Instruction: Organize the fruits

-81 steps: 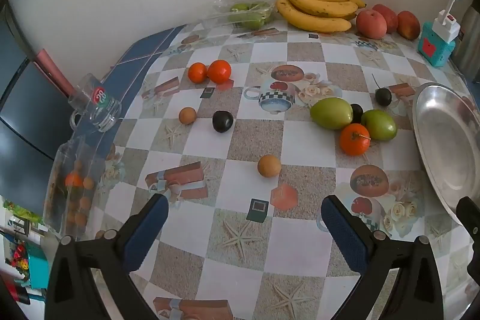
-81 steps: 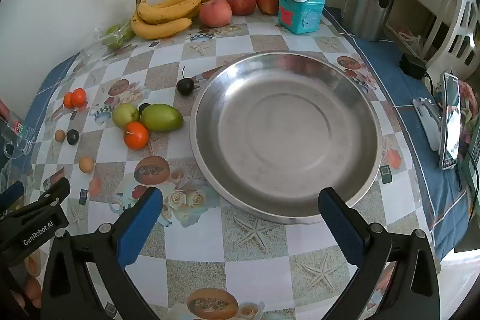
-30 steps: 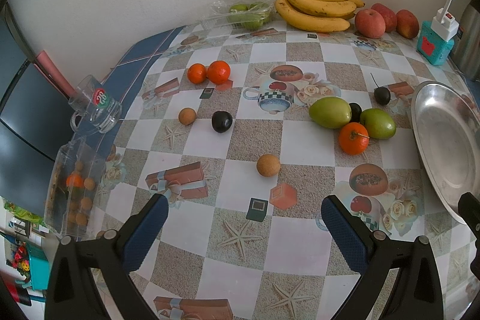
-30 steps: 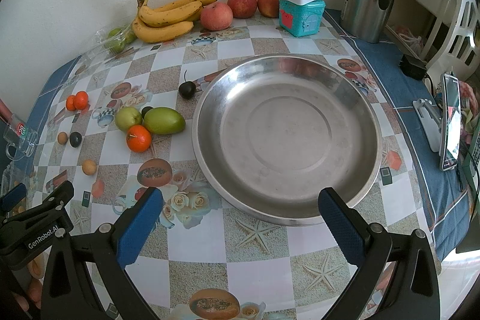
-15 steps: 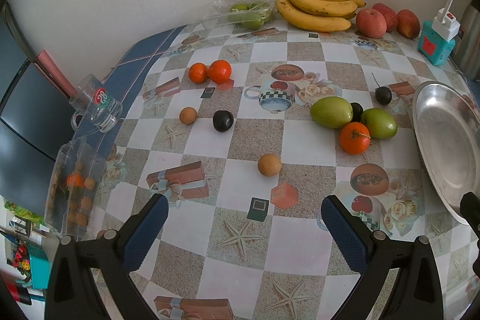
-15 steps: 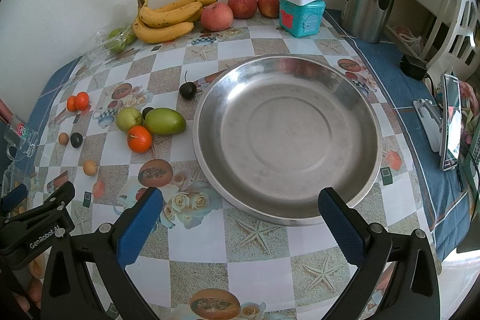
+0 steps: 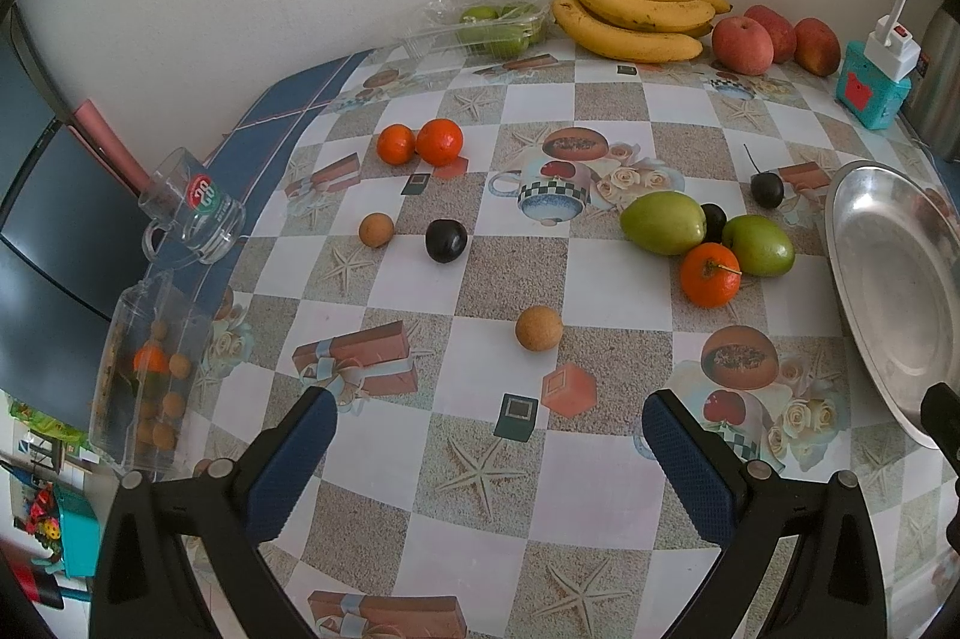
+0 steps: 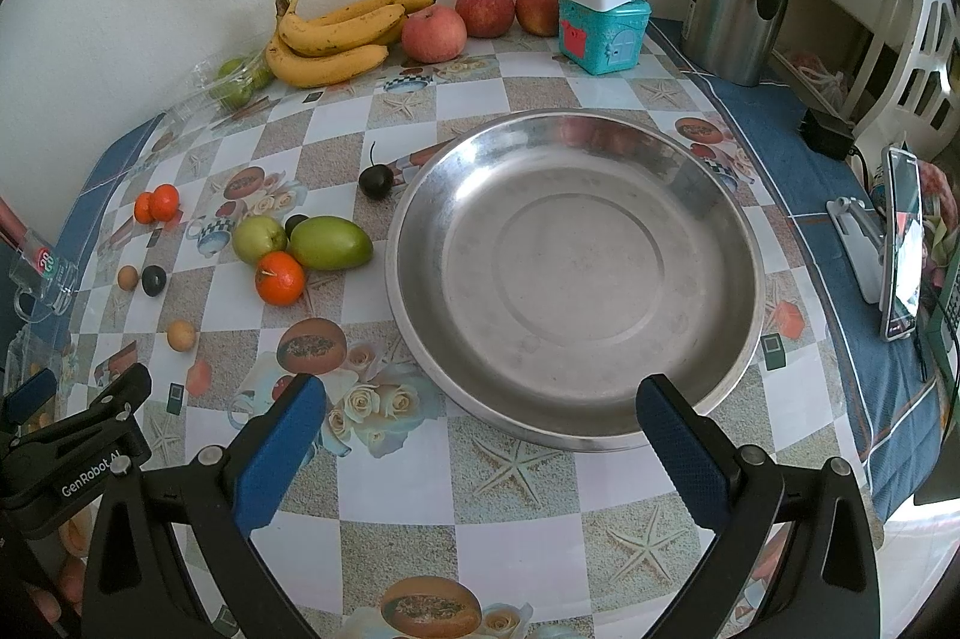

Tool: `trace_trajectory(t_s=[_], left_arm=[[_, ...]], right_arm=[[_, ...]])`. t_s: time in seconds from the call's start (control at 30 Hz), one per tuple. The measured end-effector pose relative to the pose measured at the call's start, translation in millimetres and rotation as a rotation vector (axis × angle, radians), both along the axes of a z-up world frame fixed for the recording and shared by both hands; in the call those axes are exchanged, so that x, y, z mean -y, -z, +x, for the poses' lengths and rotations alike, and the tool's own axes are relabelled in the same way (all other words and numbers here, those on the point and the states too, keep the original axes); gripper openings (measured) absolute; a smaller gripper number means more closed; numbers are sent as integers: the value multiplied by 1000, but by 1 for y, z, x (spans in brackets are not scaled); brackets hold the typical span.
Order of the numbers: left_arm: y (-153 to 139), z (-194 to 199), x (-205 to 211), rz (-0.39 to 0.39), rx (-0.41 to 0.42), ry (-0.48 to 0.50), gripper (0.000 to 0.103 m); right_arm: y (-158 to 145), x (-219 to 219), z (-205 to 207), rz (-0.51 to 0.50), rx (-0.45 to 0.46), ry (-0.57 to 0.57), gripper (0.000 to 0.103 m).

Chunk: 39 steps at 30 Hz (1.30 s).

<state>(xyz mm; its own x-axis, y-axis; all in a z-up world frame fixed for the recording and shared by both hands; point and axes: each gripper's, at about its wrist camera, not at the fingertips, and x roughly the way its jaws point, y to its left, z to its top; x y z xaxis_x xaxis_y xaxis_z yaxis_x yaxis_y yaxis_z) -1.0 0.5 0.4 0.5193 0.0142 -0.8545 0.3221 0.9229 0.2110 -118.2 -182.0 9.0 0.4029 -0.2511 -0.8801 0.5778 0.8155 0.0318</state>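
Hovering above the near table edge, the left gripper [image 7: 486, 435] and right gripper [image 8: 480, 417] both stand spread wide, holding nothing. Loose fruits, among them an orange [image 7: 710, 274], lie left of the bare steel tray [image 8: 708, 195]; bananas [image 8: 336, 39] rest far.

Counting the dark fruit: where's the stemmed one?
The stemmed dark fruit sits on the table just off the metal plate's left rim, behind the green fruits.
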Motion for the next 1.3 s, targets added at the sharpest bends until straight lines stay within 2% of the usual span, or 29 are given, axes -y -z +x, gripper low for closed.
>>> trace_trajectory(t_s=[0.93,1.07,1.3], left_arm=[[0,0,0,2,-1,0,103],[2,6,0,-2,-24,-9,103],[-19,40,0,-54,-40,-100,103]], right_arm=[[1,0,0,0,1,-1,103],[1,0,0,0,4,0,103],[-20,8,31,62,103,-7,103]])
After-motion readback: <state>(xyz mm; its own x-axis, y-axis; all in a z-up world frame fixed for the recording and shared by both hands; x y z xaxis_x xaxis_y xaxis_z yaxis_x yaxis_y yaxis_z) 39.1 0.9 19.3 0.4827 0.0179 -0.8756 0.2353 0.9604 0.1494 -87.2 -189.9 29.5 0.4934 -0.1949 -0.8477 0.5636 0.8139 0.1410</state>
